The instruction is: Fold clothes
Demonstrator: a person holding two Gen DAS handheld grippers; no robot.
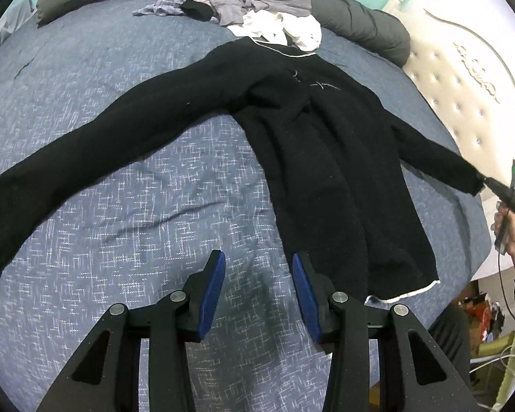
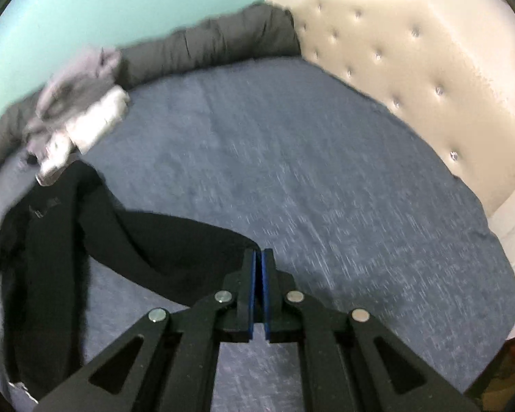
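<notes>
Left wrist view: the left gripper [image 1: 259,295] hangs half-wide and empty above the blue woven bedspread [image 1: 120,206], just beside the black fleece sweater [image 1: 326,158] lying spread out.

Right wrist view: the right gripper [image 2: 259,261], though blurred, seems clamped on the sweater's cuff; the thin pinch could slip under tension.

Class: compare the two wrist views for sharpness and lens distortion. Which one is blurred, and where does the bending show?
Left wrist view: sharp; the black sweater and blue bedspread weave read clearly, though the fisheye bows the bed's edges. Right wrist view: motion-smeared; bedspread streaked, clothes pile soft, tufted headboard curved.
</notes>
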